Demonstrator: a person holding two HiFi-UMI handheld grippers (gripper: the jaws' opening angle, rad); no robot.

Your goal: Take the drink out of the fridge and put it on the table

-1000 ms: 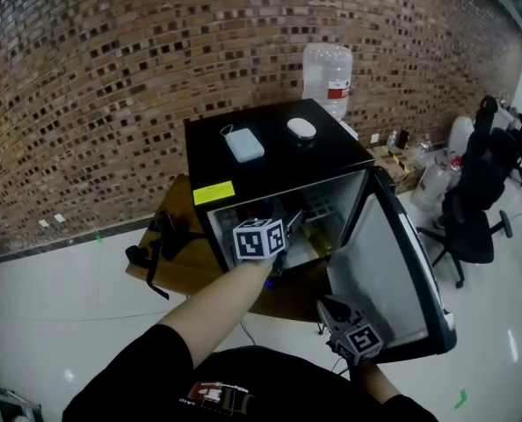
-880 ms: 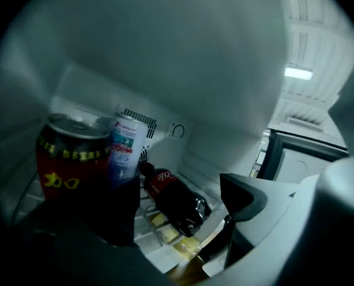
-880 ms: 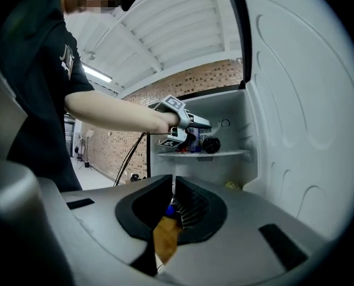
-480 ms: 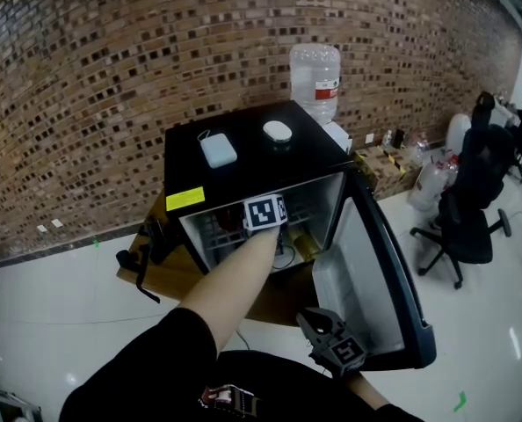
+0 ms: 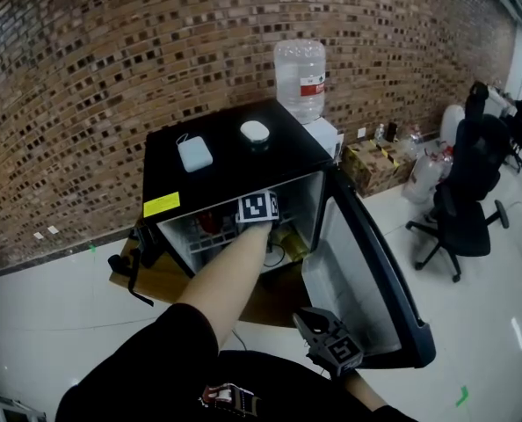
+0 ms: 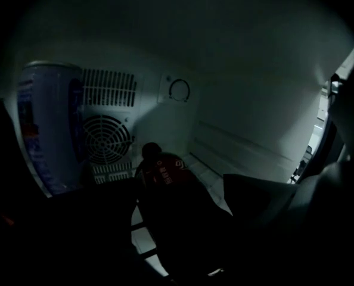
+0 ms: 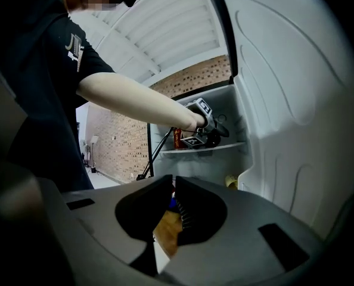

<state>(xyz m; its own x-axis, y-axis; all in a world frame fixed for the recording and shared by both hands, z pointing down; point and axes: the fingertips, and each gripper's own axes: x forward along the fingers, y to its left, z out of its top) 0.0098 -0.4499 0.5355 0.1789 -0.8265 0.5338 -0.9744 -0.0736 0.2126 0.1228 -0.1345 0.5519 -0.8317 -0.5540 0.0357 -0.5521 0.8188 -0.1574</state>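
We are reaching the left tongs into the black fridge, which is standing on a low wooden worktop with its door hanging open to the right. The jaws have just been opening and are now standing spread wide, with the drink bottle sitting between them. In the dark we are not making out whether either jaw is touching it. The bottle, dark with a red label and a dark cap, is resting on the fridge's shelf, its cap end toward the back wall and the round fan grille. A tall blue-and-white can is standing at the shelf's left edge, apart from the bottle. We are holding the right tongs low in front of the open door, jaws pressed nearly together and pinching nothing. On the fridge's top a pale blue box is lying toward the left edge, and a white rounded object is sitting apart from it, nearer the back edge.
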